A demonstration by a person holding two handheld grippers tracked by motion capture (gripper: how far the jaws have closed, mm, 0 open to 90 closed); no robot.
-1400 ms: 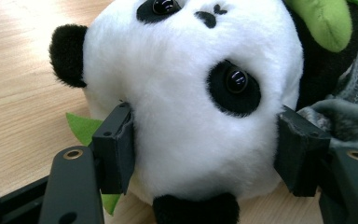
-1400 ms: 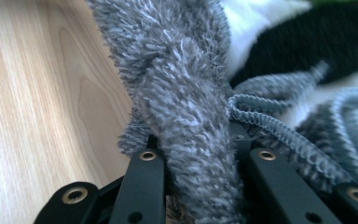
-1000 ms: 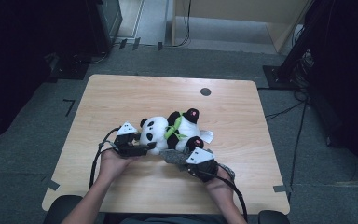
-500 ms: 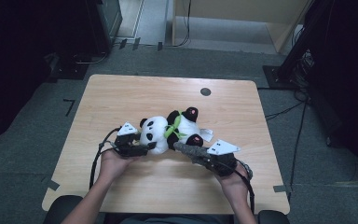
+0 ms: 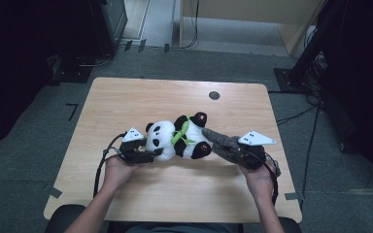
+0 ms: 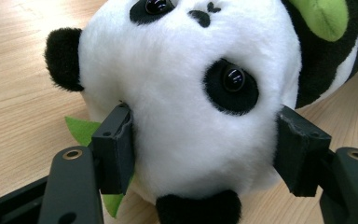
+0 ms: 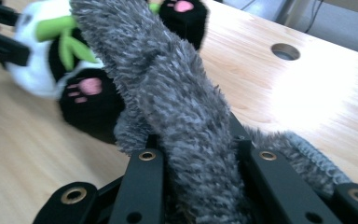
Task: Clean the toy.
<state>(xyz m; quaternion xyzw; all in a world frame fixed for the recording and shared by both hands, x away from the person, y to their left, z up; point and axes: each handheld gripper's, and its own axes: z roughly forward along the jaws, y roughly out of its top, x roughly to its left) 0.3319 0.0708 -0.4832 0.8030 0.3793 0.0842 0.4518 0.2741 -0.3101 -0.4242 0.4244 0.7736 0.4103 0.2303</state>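
Observation:
A panda plush point(image 5: 177, 138) with a green scarf lies on its back at the middle of the wooden table point(image 5: 126, 102). My left gripper point(image 5: 155, 154) is shut on the panda's head; in the left gripper view its pads point(image 6: 116, 144) press into the white fur of the panda point(image 6: 182, 88) from both sides. Right of the panda, my right gripper point(image 5: 227, 147) is shut on a grey fuzzy cloth piece point(image 5: 218, 138). In the right gripper view this grey piece point(image 7: 177, 102) rises between the jaws of the right gripper point(image 7: 196, 156), with the panda point(image 7: 74, 79) and its pink-padded feet behind it.
A round cable hole point(image 5: 214, 95) sits near the table's far edge. A green felt leaf point(image 6: 80, 130) lies under the panda's head. Dark equipment and stands point(image 5: 315, 53) surround the table on grey floor.
My right gripper has moved to the right and slightly up with the grey piece, away from the panda's lower body. The left gripper and the panda's head have stayed put.

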